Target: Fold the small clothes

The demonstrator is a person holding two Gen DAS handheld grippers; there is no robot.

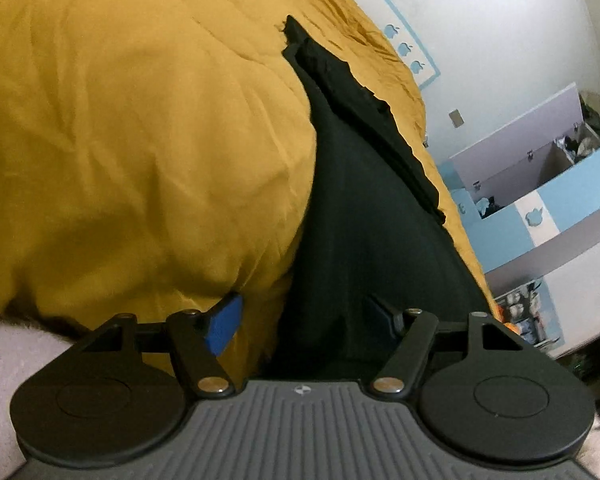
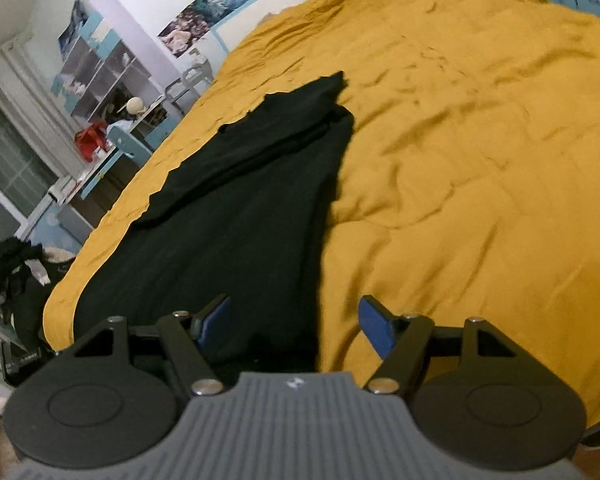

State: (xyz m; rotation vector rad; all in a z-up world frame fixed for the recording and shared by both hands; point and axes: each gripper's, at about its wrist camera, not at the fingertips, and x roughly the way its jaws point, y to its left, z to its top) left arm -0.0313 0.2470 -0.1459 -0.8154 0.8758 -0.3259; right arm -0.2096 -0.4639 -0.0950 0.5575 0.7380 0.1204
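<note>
Left wrist view: left gripper (image 1: 304, 320) has jaws spread wide, nothing between the pads. Blue pad (image 1: 224, 326) sits over the yellow bedspread (image 1: 140, 140); the other finger is over the black garment (image 1: 356, 216). Garment lies flat on the bedspread, partly folded, a narrower layer stacked along its far edge, tapering away from the camera. Contact with the cloth: cannot tell.

Right wrist view: right gripper (image 2: 294, 324) also spread, pads empty. Left pad over the black garment (image 2: 240, 208), right pad over the bedspread (image 2: 460, 160). Garment sits near the bed's left edge. Shelves (image 2: 100, 76) and a cluttered desk (image 2: 100, 148) stand beyond the bed.
</note>
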